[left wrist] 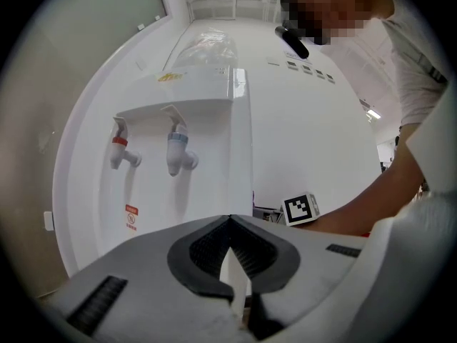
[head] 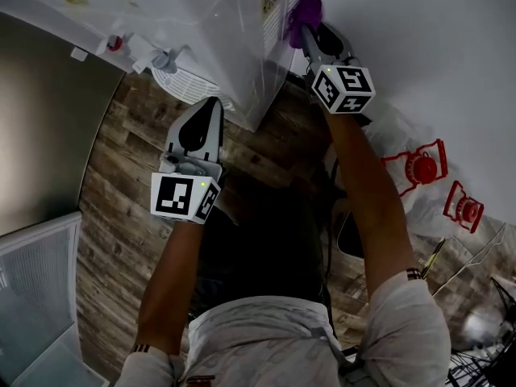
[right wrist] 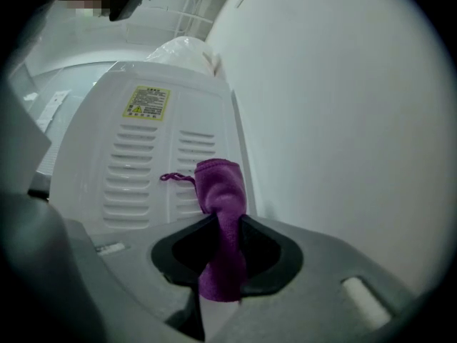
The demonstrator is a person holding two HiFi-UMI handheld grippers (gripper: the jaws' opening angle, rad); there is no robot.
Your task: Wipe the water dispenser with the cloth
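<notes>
The white water dispenser (head: 218,31) stands at the top of the head view, with a red tap (left wrist: 118,151) and a blue tap (left wrist: 176,151) on its front. Its vented back panel (right wrist: 153,170) fills the right gripper view. My right gripper (head: 309,37) is shut on a purple cloth (right wrist: 221,213), and the cloth (head: 302,14) sits against the dispenser's rear corner by the wall. My left gripper (head: 201,119) is shut and holds nothing, a little way in front of the dispenser's front side.
A white wall (head: 419,47) runs close behind the dispenser. Red wire-frame objects (head: 423,166) lie on the floor at the right. The wood-pattern floor (head: 129,176) lies below, with a grey panel (head: 40,119) at the left.
</notes>
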